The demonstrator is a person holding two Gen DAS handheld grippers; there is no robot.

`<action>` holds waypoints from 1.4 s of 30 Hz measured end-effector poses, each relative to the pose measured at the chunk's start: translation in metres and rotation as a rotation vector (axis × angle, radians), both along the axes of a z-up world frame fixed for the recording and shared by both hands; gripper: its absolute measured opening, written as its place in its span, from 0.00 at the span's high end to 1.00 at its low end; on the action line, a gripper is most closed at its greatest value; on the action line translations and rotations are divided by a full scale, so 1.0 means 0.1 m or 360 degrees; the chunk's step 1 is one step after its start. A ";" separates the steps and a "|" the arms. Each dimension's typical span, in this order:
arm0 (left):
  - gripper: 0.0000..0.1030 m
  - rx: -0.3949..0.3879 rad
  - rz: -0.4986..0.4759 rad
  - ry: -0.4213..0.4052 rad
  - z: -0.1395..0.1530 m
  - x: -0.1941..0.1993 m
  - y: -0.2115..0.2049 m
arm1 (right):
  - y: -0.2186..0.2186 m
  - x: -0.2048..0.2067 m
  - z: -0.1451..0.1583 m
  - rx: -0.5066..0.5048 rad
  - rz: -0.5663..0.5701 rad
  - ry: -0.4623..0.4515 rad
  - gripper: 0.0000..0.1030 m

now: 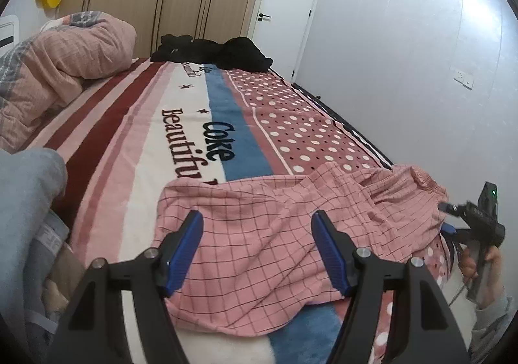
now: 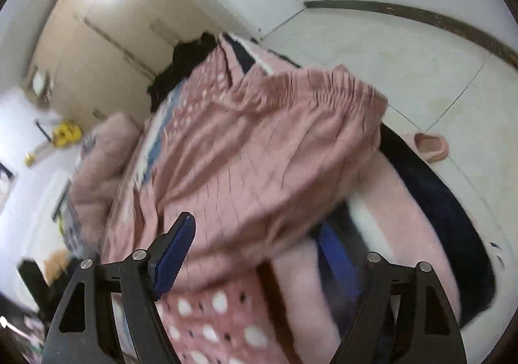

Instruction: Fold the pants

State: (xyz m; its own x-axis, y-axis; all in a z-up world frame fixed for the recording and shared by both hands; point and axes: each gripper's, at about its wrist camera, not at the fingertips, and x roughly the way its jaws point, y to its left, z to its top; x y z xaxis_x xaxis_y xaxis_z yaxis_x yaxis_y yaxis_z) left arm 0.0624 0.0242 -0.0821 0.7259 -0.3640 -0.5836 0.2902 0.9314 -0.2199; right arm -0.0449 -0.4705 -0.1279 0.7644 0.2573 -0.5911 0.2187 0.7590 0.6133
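Observation:
Pink checked pants (image 1: 259, 254) lie crumpled on the near end of the bed's striped and dotted blanket (image 1: 129, 137). Their gathered waistband (image 1: 424, 179) points toward the bed's right edge. My left gripper (image 1: 257, 218) hovers over the leg end, open, its blue pads clear of the cloth. A hand holds my right gripper (image 1: 453, 218) at the waistband side. In the blurred right wrist view the right gripper (image 2: 255, 228) stands open over the pants (image 2: 259, 144), waistband (image 2: 307, 85) on the far side, nothing pinched.
A pink quilt (image 1: 58, 66) is heaped at the far left and black clothes (image 1: 210, 50) at the bed's far end. Grey cloth (image 1: 26, 202) lies near left. The bed's right edge drops to a tiled floor with a pink slipper (image 2: 430, 144).

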 end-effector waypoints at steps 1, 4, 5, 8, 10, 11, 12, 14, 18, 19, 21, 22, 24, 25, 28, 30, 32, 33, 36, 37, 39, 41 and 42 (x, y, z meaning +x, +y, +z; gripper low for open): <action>0.36 0.0002 0.0003 0.0000 0.00 0.00 -0.01 | -0.02 0.06 -0.02 0.0004 -0.0039 -0.0018 0.23; 0.36 0.0004 0.0027 -0.0005 -0.01 0.01 -0.01 | -0.06 0.22 -0.04 0.0001 -0.0197 -0.0053 0.31; 0.36 0.0008 0.0044 -0.0008 -0.01 0.01 0.01 | -0.07 0.24 -0.03 -0.0024 -0.0247 -0.0051 0.52; 0.36 0.0023 0.0095 -0.0015 -0.01 0.03 0.09 | -0.08 0.31 -0.01 0.0013 -0.0291 -0.0081 0.92; 0.36 0.0025 0.0126 -0.0010 -0.02 0.05 0.17 | 0.07 0.32 0.13 -0.0064 -0.0294 -0.0185 0.93; 0.36 0.0018 0.0138 -0.0001 -0.03 0.06 0.22 | 0.20 0.34 0.25 -0.0122 -0.0258 -0.0258 0.93; 0.36 0.0012 0.0147 0.0008 -0.04 0.07 0.26 | 0.30 0.38 0.34 -0.0145 -0.0223 -0.0300 0.93; 0.36 -0.0004 0.0171 0.0016 -0.04 0.07 0.35 | 0.62 0.49 0.57 -0.0182 -0.0083 -0.0397 0.93; 0.35 -0.0047 0.0205 -0.0007 0.01 0.01 0.52 | 1.35 0.68 0.88 -0.0247 0.0231 -0.0532 0.93; 0.34 -0.0052 0.0209 -0.0013 0.02 0.00 0.55 | 1.53 0.72 0.93 -0.0251 0.0309 -0.0558 0.93; 0.34 -0.0059 0.0217 -0.0028 0.04 -0.04 0.62 | 1.98 0.80 1.01 -0.0261 0.0517 -0.0602 0.93; 0.33 -0.0065 0.0222 -0.0034 0.05 -0.05 0.66 | 2.16 0.80 1.02 -0.0273 0.0609 -0.0610 0.93; 0.32 -0.0078 0.0225 -0.0037 0.06 -0.08 0.72 | 2.64 0.86 1.00 -0.0320 0.0826 -0.0586 0.93; 0.32 -0.0085 0.0227 -0.0037 0.06 -0.08 0.75 | 2.82 0.89 0.96 -0.0342 0.0908 -0.0567 0.93; 0.32 -0.0093 0.0234 -0.0035 0.05 -0.10 0.83 | 3.40 0.93 0.72 -0.0437 0.1148 -0.0474 0.94; 0.32 -0.0102 0.0236 -0.0027 0.03 -0.10 0.88 | 3.69 0.98 0.49 -0.0467 0.1280 -0.0392 0.94; 0.31 -0.0112 0.0229 -0.0017 0.01 -0.09 0.91 | 3.87 0.94 0.27 -0.0529 0.1394 -0.0322 0.90; 0.31 -0.0115 0.0224 -0.0012 0.00 -0.09 0.92 | 3.94 0.93 0.15 -0.0597 0.1432 -0.0296 0.89; 0.28 -0.0120 0.0193 0.0002 -0.02 -0.06 0.91 | 4.10 0.87 -0.04 -0.0638 0.1511 -0.0232 0.71; 0.28 -0.0126 0.0173 0.0008 -0.03 -0.04 0.88 | 4.10 0.86 -0.06 -0.0635 0.1540 -0.0225 0.62; 0.28 -0.0135 0.0130 0.0020 -0.05 0.00 0.83 | 4.07 0.81 -0.04 -0.0676 0.1585 -0.0231 0.57; 0.28 -0.0143 0.0080 0.0033 -0.07 0.03 0.75 | 3.97 0.76 0.04 -0.0673 0.1598 -0.0227 0.56; 0.28 -0.0150 0.0047 0.0040 -0.08 0.05 0.70 | 3.87 0.69 0.11 -0.0654 0.1589 -0.0232 0.56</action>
